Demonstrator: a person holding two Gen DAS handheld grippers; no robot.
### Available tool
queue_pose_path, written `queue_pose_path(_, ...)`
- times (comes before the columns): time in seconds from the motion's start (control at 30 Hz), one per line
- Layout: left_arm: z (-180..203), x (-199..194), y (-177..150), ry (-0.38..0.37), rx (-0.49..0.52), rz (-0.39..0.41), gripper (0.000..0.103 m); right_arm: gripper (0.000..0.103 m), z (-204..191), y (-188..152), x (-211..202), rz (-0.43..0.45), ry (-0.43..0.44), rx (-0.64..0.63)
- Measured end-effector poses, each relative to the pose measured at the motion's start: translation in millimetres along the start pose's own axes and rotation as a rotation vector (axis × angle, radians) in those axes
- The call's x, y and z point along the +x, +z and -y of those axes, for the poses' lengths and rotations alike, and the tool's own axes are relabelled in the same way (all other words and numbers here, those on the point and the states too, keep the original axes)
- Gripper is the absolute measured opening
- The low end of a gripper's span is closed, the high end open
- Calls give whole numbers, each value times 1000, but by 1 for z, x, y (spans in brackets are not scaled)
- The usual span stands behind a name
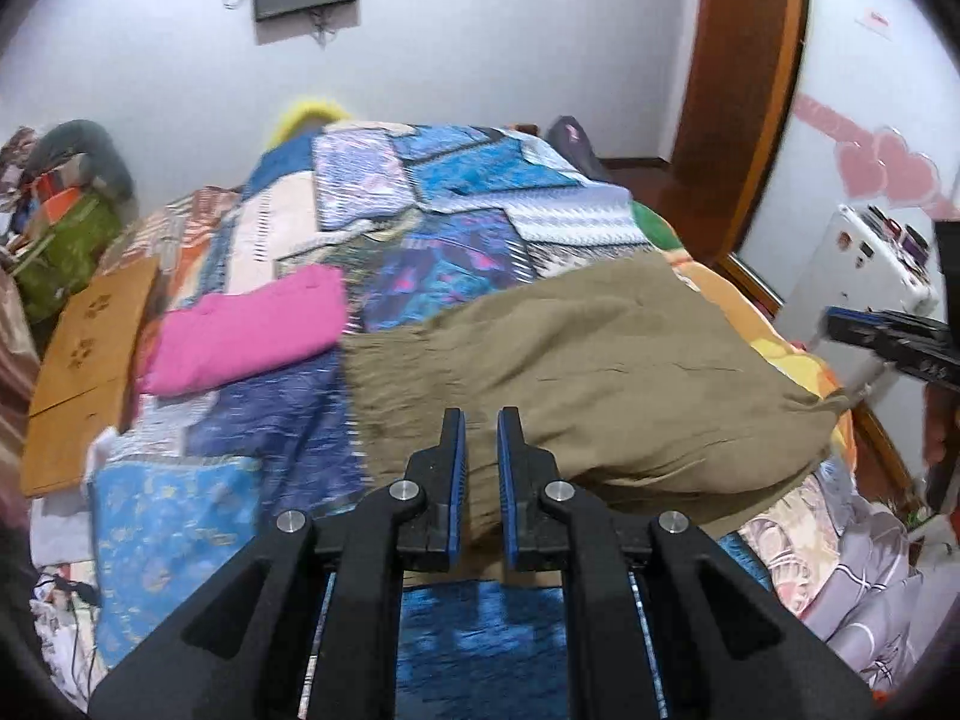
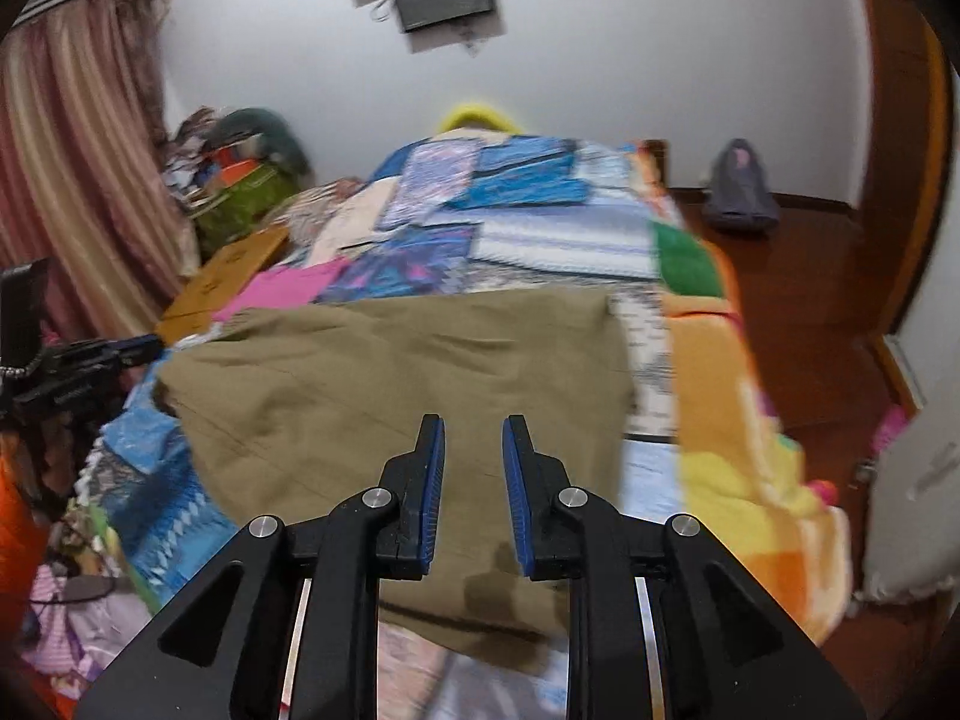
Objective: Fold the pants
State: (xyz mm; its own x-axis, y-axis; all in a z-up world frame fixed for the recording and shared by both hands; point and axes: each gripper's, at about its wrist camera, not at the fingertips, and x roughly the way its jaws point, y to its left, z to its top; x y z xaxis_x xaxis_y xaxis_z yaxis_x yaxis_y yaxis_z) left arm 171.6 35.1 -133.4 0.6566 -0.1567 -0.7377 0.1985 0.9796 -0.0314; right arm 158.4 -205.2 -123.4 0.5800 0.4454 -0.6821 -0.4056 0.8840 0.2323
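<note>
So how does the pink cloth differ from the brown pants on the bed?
The pink cloth is bright and looks smaller; the brown pants are dull olive-brown and cover more of the bed. The pink cloth lies farther left, toward the wooden board. Both lie flat on the patchwork quilt, ungripped.

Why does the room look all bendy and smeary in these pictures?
Left wrist view: the fisheye lens bows the door frame; the patchwork quilt is smeared, while the left tongs stay sharp. Right wrist view: the curtain curves at the edge, the olive pants look soft, and the right tongs stay crisp.
</note>
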Motion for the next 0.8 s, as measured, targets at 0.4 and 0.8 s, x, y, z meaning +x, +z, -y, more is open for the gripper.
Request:
queue_pose_path(0.4,-5,51,-43,56,28,-125,46,18,-1,-40,58,-174,60,15)
queue_pose_path(0.8,-18,33,-47,74,78,-138,57,29,43,-54,33,-223,-10,82)
